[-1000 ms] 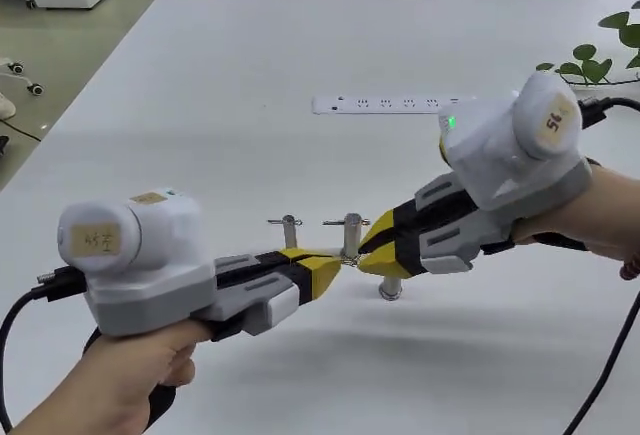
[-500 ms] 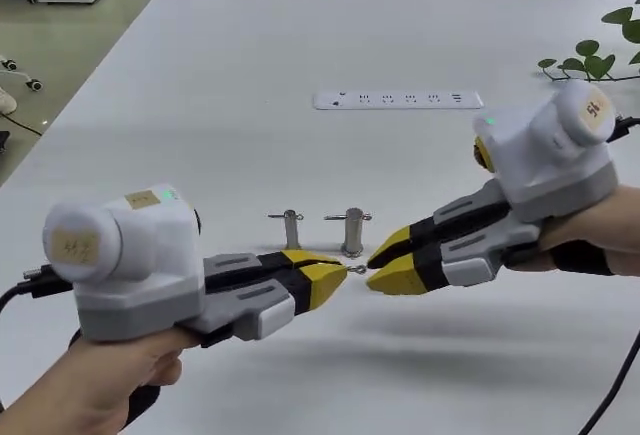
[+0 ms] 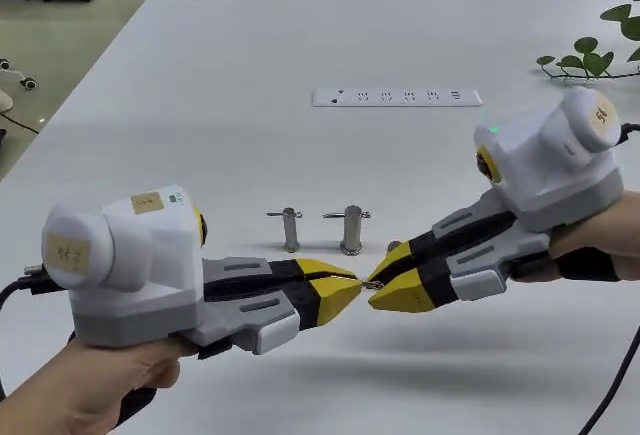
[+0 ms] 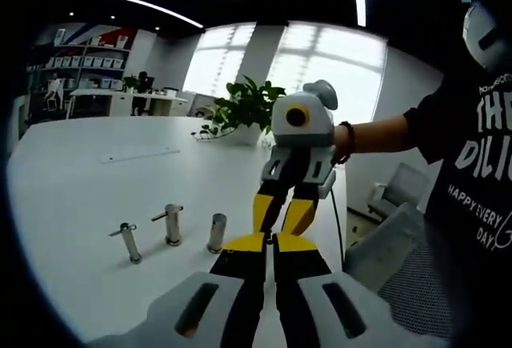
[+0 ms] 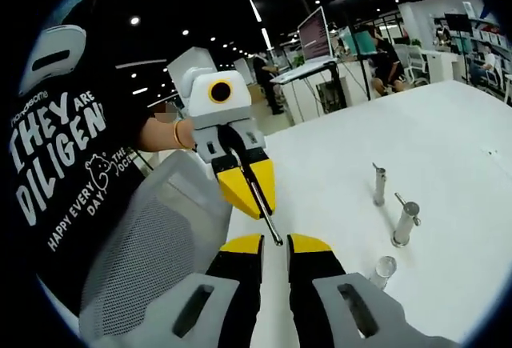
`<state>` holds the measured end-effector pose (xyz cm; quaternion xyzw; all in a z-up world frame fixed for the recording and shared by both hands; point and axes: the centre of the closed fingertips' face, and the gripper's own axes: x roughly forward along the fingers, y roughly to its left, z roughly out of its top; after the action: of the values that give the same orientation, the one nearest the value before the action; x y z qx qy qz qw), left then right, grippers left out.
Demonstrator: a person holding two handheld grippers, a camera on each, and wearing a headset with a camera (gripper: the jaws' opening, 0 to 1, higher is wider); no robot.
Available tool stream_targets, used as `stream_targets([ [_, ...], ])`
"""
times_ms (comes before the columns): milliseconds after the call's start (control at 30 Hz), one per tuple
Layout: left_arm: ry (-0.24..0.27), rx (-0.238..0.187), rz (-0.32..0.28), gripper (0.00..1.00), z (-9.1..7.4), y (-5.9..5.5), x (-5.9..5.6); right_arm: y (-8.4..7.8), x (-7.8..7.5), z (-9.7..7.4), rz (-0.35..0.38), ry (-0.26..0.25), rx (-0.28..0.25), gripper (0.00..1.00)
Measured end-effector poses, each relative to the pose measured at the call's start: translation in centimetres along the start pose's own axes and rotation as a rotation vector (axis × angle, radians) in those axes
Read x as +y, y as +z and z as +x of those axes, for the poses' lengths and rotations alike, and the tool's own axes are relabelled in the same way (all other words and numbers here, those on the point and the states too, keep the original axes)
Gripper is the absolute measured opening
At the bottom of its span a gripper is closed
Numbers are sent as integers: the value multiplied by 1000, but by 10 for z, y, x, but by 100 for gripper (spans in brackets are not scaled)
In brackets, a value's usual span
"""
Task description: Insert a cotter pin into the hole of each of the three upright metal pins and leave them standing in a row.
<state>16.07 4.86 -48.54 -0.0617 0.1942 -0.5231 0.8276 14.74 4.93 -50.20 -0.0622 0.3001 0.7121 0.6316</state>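
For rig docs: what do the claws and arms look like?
Both left claw and right claw: white-grey bodies, black jaws with yellow tips, paper number labels, black cables. Green light on the right one. Black short-sleeved T-shirt with white lettering; dark bracelet on right wrist.

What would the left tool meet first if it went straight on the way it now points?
The right tool, which faces it almost tip to tip. The cotter pin held in the left tool leads, and its end seems to lie between the right tool's parted jaws, though depth is unclear.
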Motion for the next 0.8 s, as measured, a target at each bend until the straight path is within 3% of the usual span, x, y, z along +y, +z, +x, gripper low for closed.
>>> stream_targets([
  [333,-26,9,-2,0,1,-2,-6,-2,3,1,-29,11,19,0],
  [600,-48,37,-9,0,3,-9,-10,-9,7,0,-107,21,86,0],
  [800,-33,40,31,2,5,-10,-10,-12,7,-1,-127,13,120,0],
])
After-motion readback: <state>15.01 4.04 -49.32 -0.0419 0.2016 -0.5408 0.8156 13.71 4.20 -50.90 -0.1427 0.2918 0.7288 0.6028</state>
